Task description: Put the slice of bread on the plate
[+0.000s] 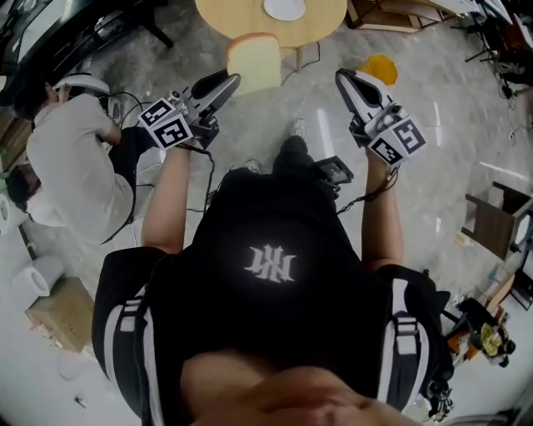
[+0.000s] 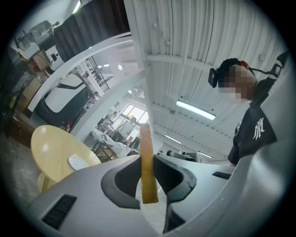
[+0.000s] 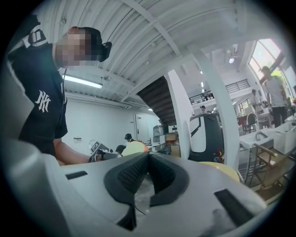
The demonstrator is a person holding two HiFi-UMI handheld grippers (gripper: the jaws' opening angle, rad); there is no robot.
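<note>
My left gripper (image 1: pixel 236 80) is shut on a slice of bread (image 1: pixel 254 62), held out in front of me near the edge of a round wooden table (image 1: pixel 241 21). In the left gripper view the bread (image 2: pixel 148 163) shows edge-on, pinched between the two dark pads. A small white plate (image 1: pixel 285 8) lies on the table, seen also as the plate (image 2: pixel 77 162) at the left of that view. My right gripper (image 1: pixel 343 76) is held level to the right of the bread, shut with nothing in it; its pads (image 3: pixel 138 173) meet at the tips.
A person in a white shirt (image 1: pixel 71 158) crouches at my left over cables. An orange-yellow object (image 1: pixel 380 68) lies on the grey floor ahead at right. A chair (image 1: pixel 498 223) and clutter stand at the right, cardboard boxes (image 1: pixel 62 312) at the lower left.
</note>
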